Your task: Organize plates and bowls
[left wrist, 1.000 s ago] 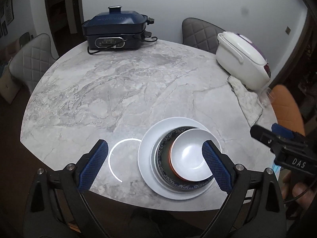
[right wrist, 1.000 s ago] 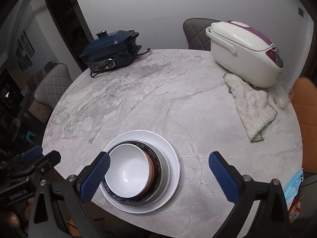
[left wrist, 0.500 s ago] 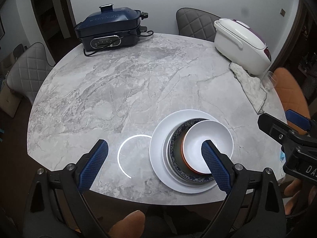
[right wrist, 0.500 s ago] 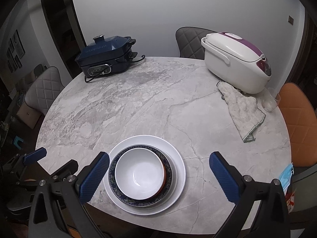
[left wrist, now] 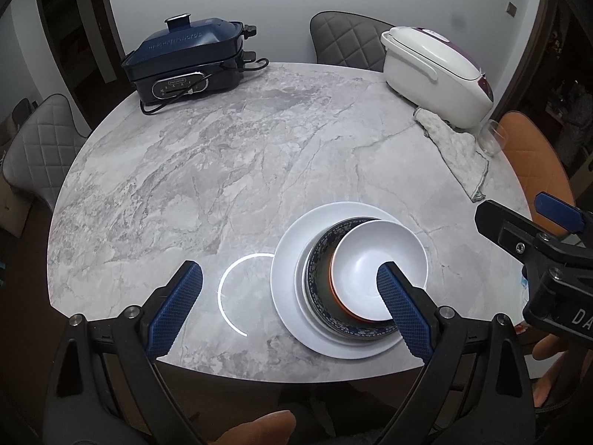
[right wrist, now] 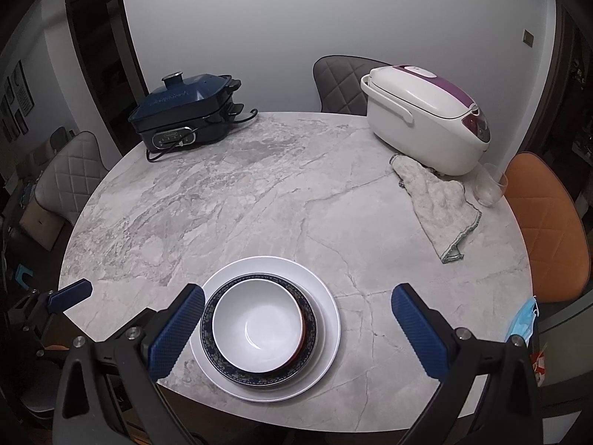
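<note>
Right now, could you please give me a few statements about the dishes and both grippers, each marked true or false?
1. The white bowl sits on top of the stack. True.
2. The dark patterned dish rests directly on the marble table. False: it lies on the large white plate.
3. The right gripper is shut on the bowl. False: it is open and holds nothing.
4. The left gripper is open. True.
5. A cloth lies beside the white rice cooker. True.
</note>
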`<state>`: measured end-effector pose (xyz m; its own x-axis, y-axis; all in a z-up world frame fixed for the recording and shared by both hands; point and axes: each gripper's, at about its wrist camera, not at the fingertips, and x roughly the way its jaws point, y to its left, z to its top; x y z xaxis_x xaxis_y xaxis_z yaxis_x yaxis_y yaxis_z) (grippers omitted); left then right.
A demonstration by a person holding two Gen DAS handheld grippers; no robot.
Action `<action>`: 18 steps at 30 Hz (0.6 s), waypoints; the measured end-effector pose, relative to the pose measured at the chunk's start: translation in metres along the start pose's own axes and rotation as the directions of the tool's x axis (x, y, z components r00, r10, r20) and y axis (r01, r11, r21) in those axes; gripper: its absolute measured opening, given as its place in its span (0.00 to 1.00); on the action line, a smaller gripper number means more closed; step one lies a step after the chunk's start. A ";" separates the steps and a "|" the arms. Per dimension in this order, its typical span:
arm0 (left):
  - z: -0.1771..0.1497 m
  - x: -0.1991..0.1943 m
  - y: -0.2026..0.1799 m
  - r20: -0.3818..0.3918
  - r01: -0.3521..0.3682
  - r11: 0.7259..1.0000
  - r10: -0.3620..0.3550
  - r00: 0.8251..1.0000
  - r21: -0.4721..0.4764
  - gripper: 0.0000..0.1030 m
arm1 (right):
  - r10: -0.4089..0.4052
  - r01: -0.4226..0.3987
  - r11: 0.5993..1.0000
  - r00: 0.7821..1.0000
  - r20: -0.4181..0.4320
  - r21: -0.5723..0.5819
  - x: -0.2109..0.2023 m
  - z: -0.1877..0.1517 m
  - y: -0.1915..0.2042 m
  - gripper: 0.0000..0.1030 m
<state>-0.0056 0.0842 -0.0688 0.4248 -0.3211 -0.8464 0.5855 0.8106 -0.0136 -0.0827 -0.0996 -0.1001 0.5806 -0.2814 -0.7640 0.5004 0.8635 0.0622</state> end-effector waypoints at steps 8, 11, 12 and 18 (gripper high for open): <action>-0.002 0.001 0.002 -0.019 -0.015 1.000 0.015 1.000 -0.018 0.93 | -0.014 0.014 1.000 1.000 -0.018 0.012 0.000 -0.001 0.000 1.00; -0.003 0.001 0.002 -0.021 -0.019 1.000 0.019 1.000 -0.022 0.93 | -0.014 0.014 1.000 1.000 -0.022 0.012 0.000 -0.001 0.000 1.00; -0.004 0.001 0.001 -0.023 -0.020 1.000 0.019 1.000 -0.023 0.93 | -0.014 0.014 1.000 1.000 -0.024 0.014 0.001 -0.001 -0.001 1.00; -0.004 0.002 -0.001 -0.028 -0.019 1.000 0.019 0.999 -0.022 0.93 | -0.015 0.015 1.000 0.999 -0.030 0.013 0.002 -0.001 -0.003 1.00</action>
<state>-0.0082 0.0846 -0.0732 0.4164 -0.2920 -0.8610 0.5621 0.8270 -0.0086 -0.0836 -0.1019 -0.1020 0.5536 -0.2815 -0.7837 0.5174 0.8537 0.0589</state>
